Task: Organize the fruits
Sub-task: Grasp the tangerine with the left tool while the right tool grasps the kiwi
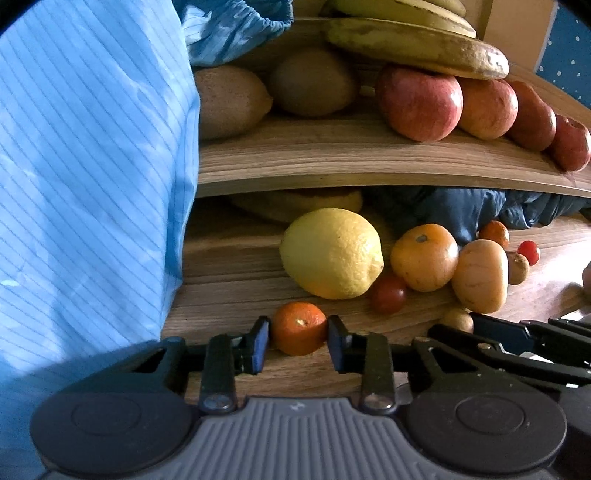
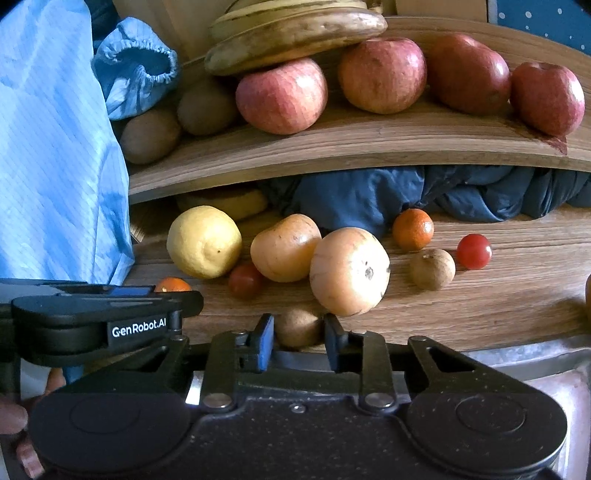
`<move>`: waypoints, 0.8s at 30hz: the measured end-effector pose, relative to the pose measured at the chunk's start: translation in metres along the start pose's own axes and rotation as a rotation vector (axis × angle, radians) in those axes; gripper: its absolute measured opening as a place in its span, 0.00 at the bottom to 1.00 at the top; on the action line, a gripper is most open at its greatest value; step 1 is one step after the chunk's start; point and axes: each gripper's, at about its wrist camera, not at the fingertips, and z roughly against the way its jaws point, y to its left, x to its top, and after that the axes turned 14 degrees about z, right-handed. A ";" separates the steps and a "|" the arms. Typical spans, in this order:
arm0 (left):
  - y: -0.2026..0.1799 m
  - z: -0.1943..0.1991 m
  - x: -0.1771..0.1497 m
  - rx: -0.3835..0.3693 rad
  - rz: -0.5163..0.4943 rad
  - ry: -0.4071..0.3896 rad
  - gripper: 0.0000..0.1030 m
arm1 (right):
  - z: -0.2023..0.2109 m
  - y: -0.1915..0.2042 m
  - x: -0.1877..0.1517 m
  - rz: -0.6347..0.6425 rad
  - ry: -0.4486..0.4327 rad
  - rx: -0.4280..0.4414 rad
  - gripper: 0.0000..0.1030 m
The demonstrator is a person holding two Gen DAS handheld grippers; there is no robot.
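This looks like a lived-in home corner set up for recording. A wood-grain shelf holds apples, kiwis and bananas above a matching wooden surface, while a crumpled dark blue garment is stuffed underneath. A person in a pale blue striped lab-style coat stands close, and a dotted blue wall shows behind.

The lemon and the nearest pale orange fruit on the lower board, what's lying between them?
A small red cherry tomato sits in the gap between the lemon and the pale orange fruit, slightly nearer the camera; both wrist views show it.
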 end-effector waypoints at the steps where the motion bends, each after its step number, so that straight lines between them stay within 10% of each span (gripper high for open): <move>1: 0.001 0.000 0.000 -0.002 0.003 0.001 0.34 | 0.000 0.000 0.000 -0.001 -0.001 -0.001 0.30; 24: 0.023 0.049 -0.023 -0.127 -0.010 -0.030 0.34 | 0.043 0.009 -0.002 0.018 -0.043 -0.028 0.30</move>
